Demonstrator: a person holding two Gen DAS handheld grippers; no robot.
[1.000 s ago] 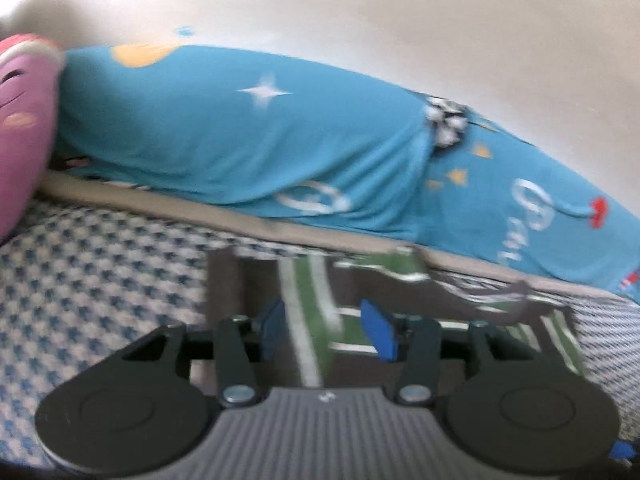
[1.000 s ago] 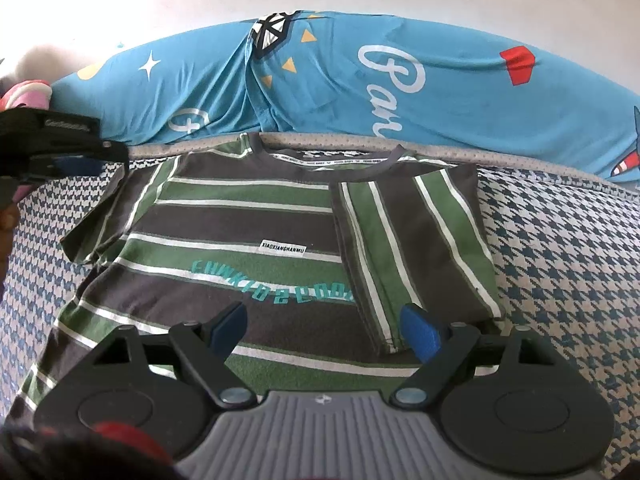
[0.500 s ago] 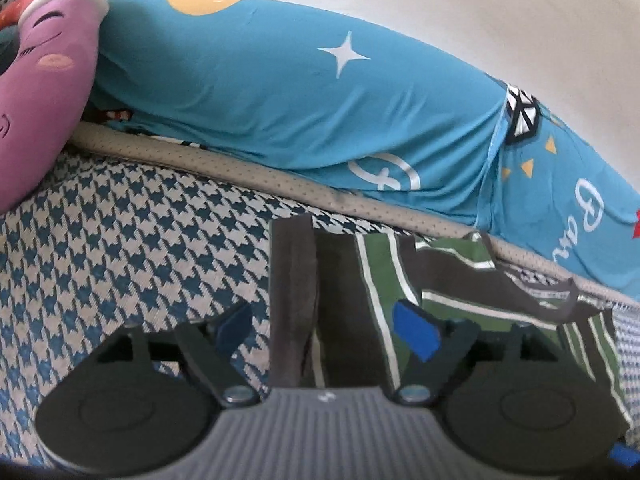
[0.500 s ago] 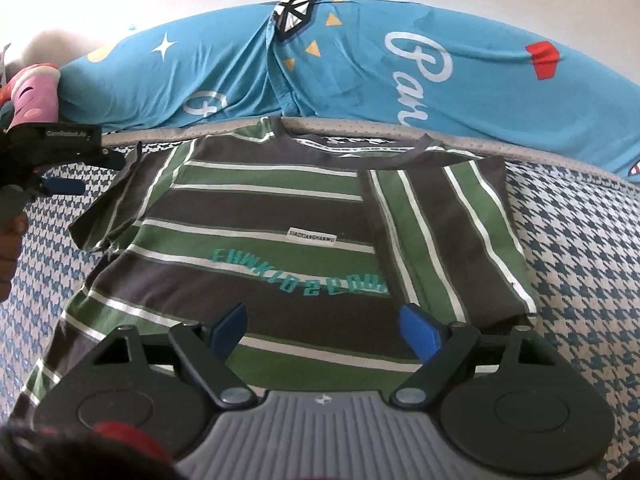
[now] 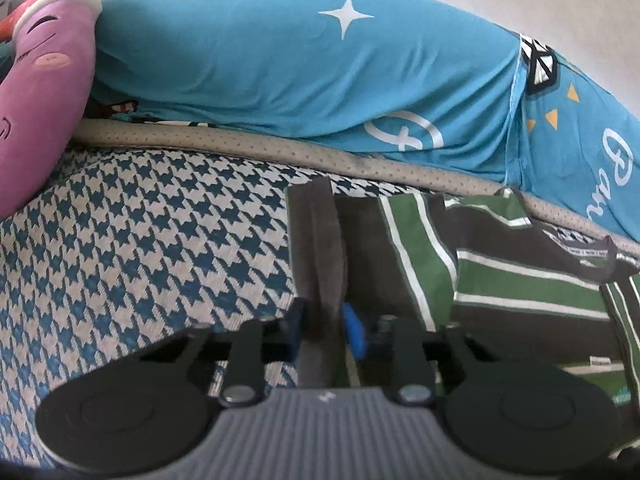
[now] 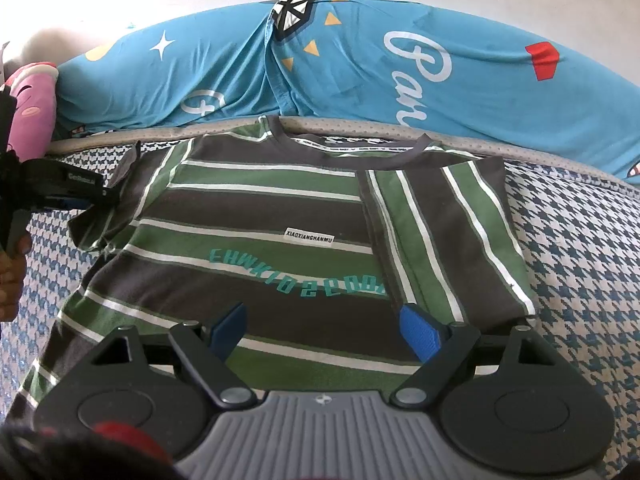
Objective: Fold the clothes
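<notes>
A green, grey and white striped T-shirt [image 6: 256, 216] lies flat on the houndstooth bed cover, its collar toward the pillows. Its right sleeve side [image 6: 448, 236] is folded over the chest. In the left wrist view my left gripper [image 5: 323, 332] is shut on the grey hem of the left sleeve [image 5: 320, 248], which stands up between the blue pads. The right wrist view shows that same left gripper [image 6: 96, 196] pinching the sleeve at the shirt's left edge. My right gripper [image 6: 326, 330] hovers open above the shirt's lower part, holding nothing.
Blue printed pillows [image 6: 360, 64] run along the far side behind a beige mattress edge [image 5: 240, 140]. A pink plush pillow [image 5: 36, 112] sits at the far left. Houndstooth cover [image 6: 580, 264] lies bare on both sides of the shirt. A hand [image 6: 12, 276] holds the left gripper's handle.
My left gripper went from open around the left sleeve to shut on its hem. The right gripper stayed open and drifted slightly over the shirt.
</notes>
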